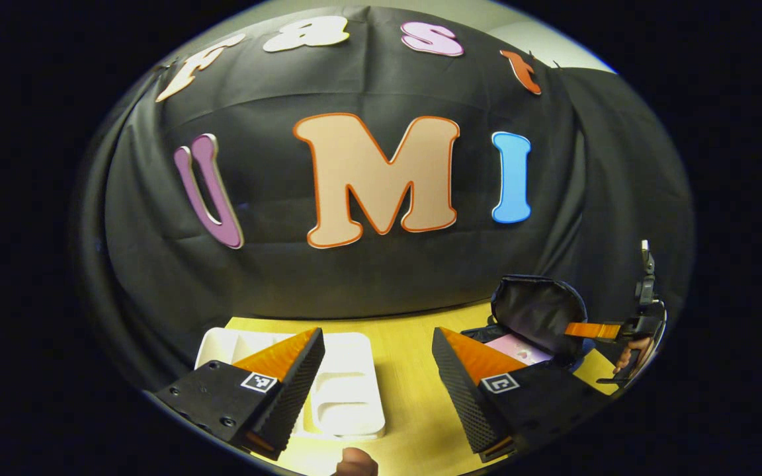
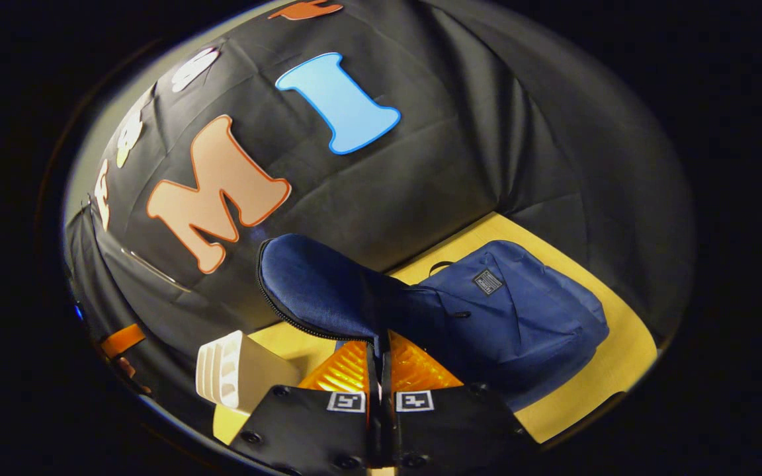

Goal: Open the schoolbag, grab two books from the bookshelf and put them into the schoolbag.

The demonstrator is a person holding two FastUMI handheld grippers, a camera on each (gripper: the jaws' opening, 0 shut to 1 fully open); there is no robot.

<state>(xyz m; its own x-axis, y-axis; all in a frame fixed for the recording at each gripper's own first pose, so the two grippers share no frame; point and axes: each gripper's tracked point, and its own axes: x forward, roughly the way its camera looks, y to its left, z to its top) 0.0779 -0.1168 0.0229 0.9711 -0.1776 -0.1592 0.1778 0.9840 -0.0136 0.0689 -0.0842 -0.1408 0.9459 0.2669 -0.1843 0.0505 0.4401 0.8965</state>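
On the table [image 1: 414, 410], one schoolbag [image 2: 513, 317], one white bookshelf [image 1: 348, 390].

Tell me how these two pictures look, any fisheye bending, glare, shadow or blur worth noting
Left gripper view: strong fisheye bend, the table edge bows along the cloth; even light, the white tray bright but not blown out. Right gripper view: whole scene tilted, the schoolbag sharp, its lifted flap casting shade on the bag; the right gripper close and slightly soft.
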